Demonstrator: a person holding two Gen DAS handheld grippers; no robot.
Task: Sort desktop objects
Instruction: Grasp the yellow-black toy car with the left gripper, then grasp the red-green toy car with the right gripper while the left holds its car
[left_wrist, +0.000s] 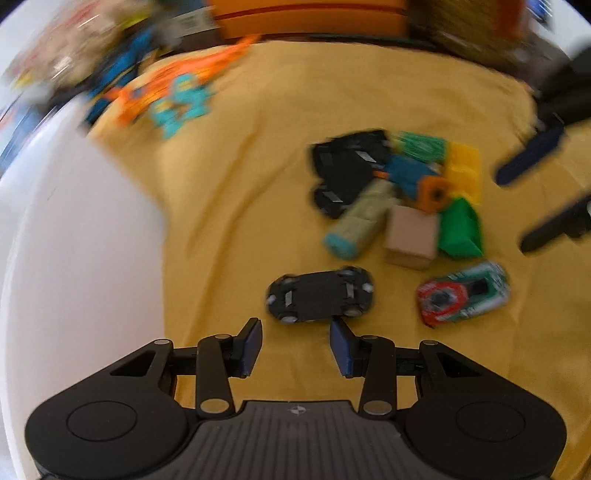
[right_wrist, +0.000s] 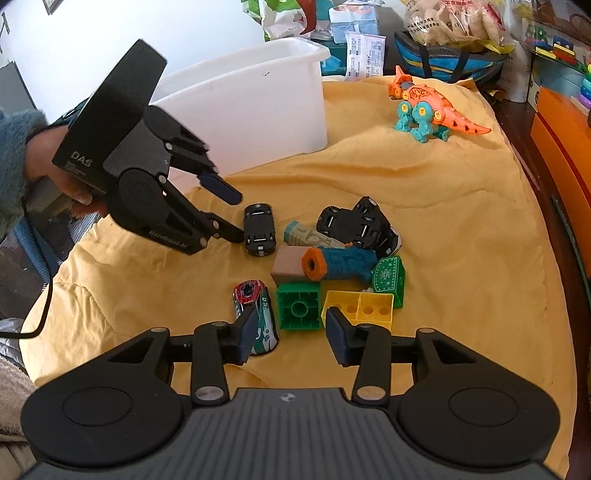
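Observation:
My left gripper (left_wrist: 296, 341) is open, just short of an upside-down black toy car (left_wrist: 320, 295), also in the right wrist view (right_wrist: 259, 229) with the left gripper (right_wrist: 231, 214) beside it. My right gripper (right_wrist: 290, 332) is open and empty above the yellow cloth, its left pad next to a red-green toy car (right_wrist: 255, 310) and near a green block (right_wrist: 299, 304) and a yellow block (right_wrist: 358, 306). A pile holds a second overturned black car (right_wrist: 358, 225), a teal-and-orange tool (right_wrist: 340, 264), a tan block (right_wrist: 286, 264) and a green patterned box (right_wrist: 389, 277).
A white bin (right_wrist: 255, 103) stands at the back left of the yellow cloth (right_wrist: 443, 221). An orange and teal toy dinosaur (right_wrist: 428, 107) stands at the back. Bags and boxes crowd the far edge; an orange box (right_wrist: 561, 133) is at the right.

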